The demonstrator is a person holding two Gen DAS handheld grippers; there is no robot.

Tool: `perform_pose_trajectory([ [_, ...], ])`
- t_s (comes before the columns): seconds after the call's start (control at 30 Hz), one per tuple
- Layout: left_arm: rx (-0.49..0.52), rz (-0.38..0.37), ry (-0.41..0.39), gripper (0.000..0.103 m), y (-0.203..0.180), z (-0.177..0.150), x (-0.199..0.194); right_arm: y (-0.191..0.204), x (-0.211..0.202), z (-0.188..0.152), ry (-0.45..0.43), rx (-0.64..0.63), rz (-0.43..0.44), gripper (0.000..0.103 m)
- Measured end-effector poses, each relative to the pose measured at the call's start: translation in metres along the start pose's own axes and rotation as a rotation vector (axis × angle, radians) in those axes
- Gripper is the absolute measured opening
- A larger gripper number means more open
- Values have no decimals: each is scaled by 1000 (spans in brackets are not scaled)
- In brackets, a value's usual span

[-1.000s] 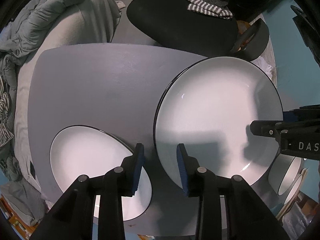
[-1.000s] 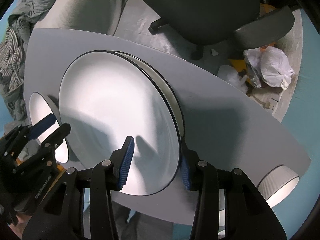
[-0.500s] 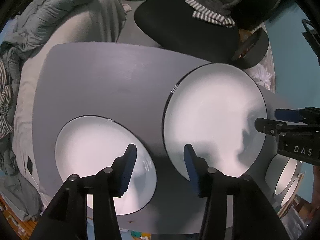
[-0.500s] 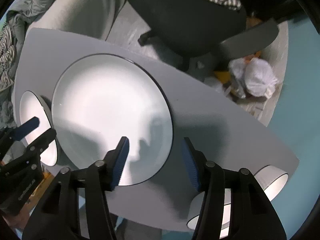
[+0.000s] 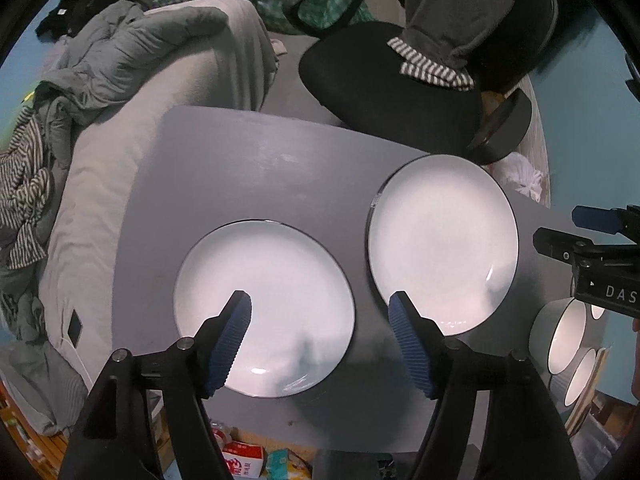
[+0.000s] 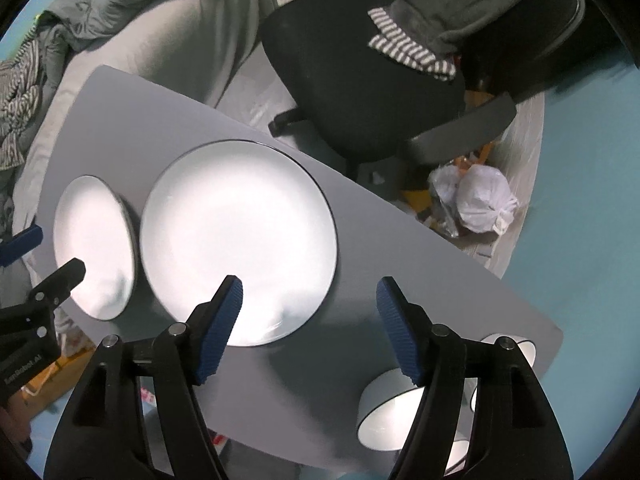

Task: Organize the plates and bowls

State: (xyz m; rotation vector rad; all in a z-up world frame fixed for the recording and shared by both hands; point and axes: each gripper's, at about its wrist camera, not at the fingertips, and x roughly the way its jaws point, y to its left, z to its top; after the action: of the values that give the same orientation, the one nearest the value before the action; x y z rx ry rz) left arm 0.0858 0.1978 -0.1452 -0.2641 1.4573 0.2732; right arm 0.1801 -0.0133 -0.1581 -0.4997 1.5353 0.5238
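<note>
Two white plates with black rims lie side by side on the grey table (image 5: 248,168). The left plate (image 5: 264,304) is under my open, empty left gripper (image 5: 320,336). The right plate (image 5: 442,244) lies beyond it; it may be a stack. In the right wrist view the right plate (image 6: 238,240) and the left plate (image 6: 94,246) both show. My right gripper (image 6: 308,324) is open and empty above the table, just right of the right plate. White bowls (image 6: 388,412) sit at the table's right end, also in the left wrist view (image 5: 560,336).
A black office chair (image 5: 392,80) with clothes on it stands behind the table. A grey sofa (image 5: 160,80) with bedding is at the left. White bags (image 6: 476,200) lie on the floor. Boxes (image 5: 248,460) sit below the table's near edge.
Both grippers opened wide and pulled back and up from the plates. The tilted plate the right gripper held now lies flat on the other large plate.
</note>
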Motion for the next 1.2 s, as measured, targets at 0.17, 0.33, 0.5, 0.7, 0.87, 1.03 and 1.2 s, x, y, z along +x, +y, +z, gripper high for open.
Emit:
perform_pose_trajectory([
  [0.17, -47, -26, -16, 80, 18, -7, -14, 13, -22, -7, -47, -36, -8, 69],
  [0.33, -69, -19, -27, 80, 41, -14, -26, 28, -38, -9, -78, -71, -2, 70],
  [0.5, -98, -4, -31, 80, 65, -23, -31, 48, -47, -7, -97, -111, 14, 70],
  [0.7, -120, 39, -40, 80, 92, -36, -31, 78, -48, -4, -106, -166, 23, 70],
  [0.87, -156, 32, -47, 80, 110, -43, -30, 100, -43, 2, -99, -205, 22, 70],
  [1.03, -201, 29, -59, 80, 133, -50, -28, 126, -35, 11, -96, -260, 13, 70],
  [1.2, -235, 15, -81, 80, 153, -57, -22, 150, -21, 20, -81, -301, 40, 70],
])
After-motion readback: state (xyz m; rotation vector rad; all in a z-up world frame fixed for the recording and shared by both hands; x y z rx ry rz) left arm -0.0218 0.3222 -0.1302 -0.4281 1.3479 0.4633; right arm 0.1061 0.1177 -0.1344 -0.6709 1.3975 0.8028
